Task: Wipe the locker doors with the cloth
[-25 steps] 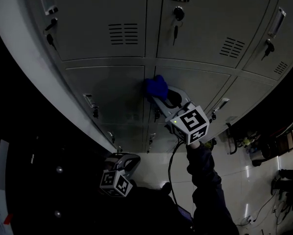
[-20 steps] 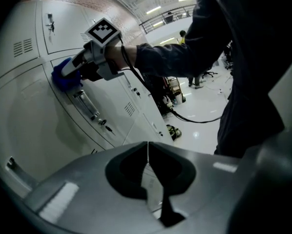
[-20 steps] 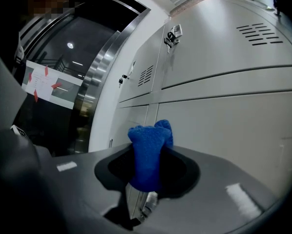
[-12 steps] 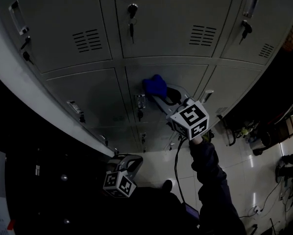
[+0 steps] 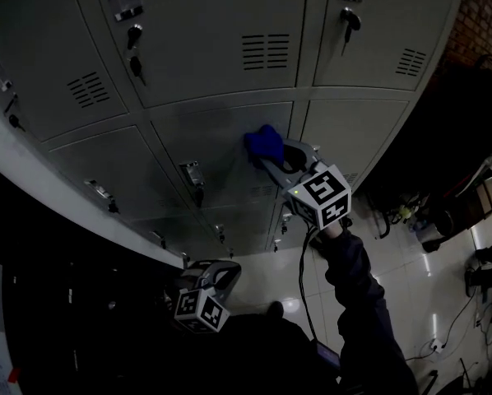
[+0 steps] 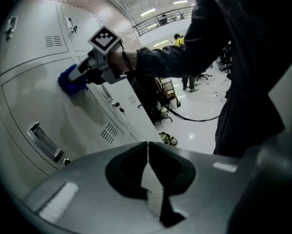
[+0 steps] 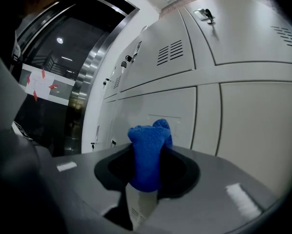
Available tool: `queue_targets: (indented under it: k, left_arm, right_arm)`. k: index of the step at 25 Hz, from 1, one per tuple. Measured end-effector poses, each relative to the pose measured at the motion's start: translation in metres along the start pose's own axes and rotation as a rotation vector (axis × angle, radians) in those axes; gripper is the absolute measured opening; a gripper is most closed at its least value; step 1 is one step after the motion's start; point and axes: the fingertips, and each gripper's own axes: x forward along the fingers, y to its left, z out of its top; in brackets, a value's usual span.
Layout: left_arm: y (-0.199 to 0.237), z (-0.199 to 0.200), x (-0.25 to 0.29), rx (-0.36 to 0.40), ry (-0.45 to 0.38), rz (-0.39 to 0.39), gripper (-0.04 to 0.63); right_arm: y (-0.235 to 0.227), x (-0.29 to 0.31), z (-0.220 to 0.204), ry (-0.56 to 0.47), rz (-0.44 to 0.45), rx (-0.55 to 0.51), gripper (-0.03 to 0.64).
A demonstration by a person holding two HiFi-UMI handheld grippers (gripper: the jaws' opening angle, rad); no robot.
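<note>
A blue cloth (image 5: pixel 262 146) is bunched in my right gripper (image 5: pixel 270 155), which is shut on it. The cloth presses against a grey locker door (image 5: pixel 221 146) in the middle row, near that door's right edge. In the right gripper view the blue cloth (image 7: pixel 148 152) sticks out between the jaws, with the locker door (image 7: pixel 151 116) just behind it. From the left gripper view I see the cloth (image 6: pixel 70 81) on the same locker door (image 6: pixel 43 106). My left gripper (image 5: pixel 217 271) hangs low, away from the lockers; its jaws (image 6: pixel 147 152) are shut with nothing between them.
Rows of grey lockers (image 5: pixel 229 48) with handles (image 5: pixel 190 174), keys and vent slots fill the view. A dark doorway with a metal frame (image 7: pixel 82 91) lies to the left. Glossy tiled floor (image 5: pixel 394 270) with cables and chairs (image 5: pixel 398 216) spreads to the right.
My right gripper has carried the cloth rightward across the middle-row door, from beside its handle to near its right edge. The head view has swung right. My left gripper stays low.
</note>
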Motion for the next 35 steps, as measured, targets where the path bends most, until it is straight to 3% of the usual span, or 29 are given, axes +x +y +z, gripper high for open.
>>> queue_targets:
  k: [7,16,25,35]
  left_arm:
    - [-0.013,0.022,0.021,-0.019,0.008,0.007,0.003]
    - [-0.024,0.022,0.025,-0.07,0.02,0.031,0.003]
    - [-0.016,-0.011,-0.004,-0.076,0.029,0.037,0.003]
    - [0.009,-0.084,-0.058,-0.083,0.064,0.051,0.003]
  right_arm:
    - [-0.025,-0.025,-0.008,0.007,0.008,-0.003,0.115]
    - [-0.025,-0.029,-0.012,-0.005,0.024,0.007,0.115]
    - [0.055,0.01,0.0,-0.042,0.121,0.013,0.115]
    - [0.138,0.089,0.005,-0.04,0.189,0.029,0.115]
